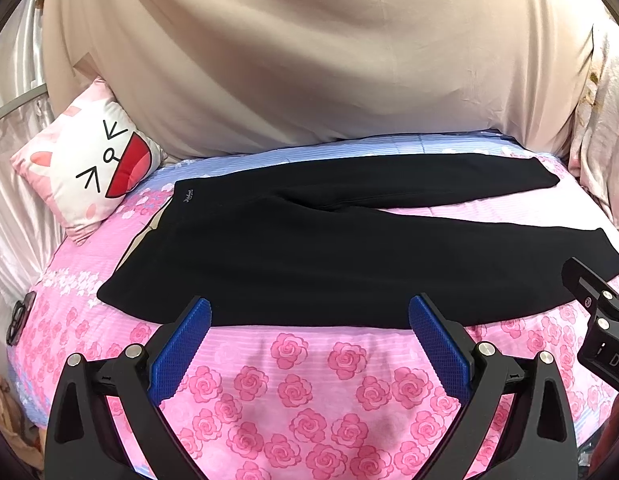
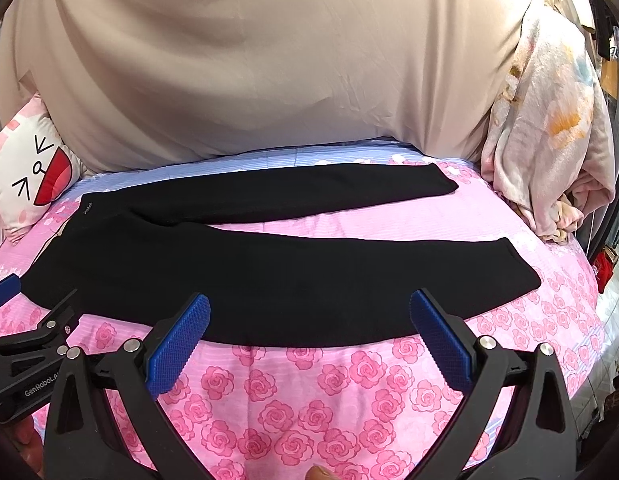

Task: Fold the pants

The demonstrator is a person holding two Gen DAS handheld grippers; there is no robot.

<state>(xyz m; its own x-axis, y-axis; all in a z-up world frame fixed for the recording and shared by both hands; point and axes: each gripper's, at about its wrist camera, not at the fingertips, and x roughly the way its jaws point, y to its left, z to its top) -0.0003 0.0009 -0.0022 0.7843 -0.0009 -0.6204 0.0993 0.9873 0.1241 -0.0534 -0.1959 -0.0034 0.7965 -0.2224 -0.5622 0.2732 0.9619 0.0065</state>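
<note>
The black pants (image 1: 309,256) lie flat and unfolded across the pink rose bedspread (image 1: 309,392), waistband toward the cat pillow (image 1: 89,172). Folding has not begun. The left gripper (image 1: 309,332) and right gripper (image 2: 309,332) hover at the near edge, jaws spread wide, empty. Next likely calls for pinching the near leg's edge.

We see a bed spread with a pink rose-print sheet (image 1: 293,400) that turns to blue stripes at its far edge. Behind it hangs a wide beige cloth (image 1: 309,60). A cat-face cushion (image 1: 85,168) leans at the left, and a pale floral blanket (image 2: 549,128) is bundled at the right. Glossy pale curtains (image 1: 13,80) show at the far left.
</note>
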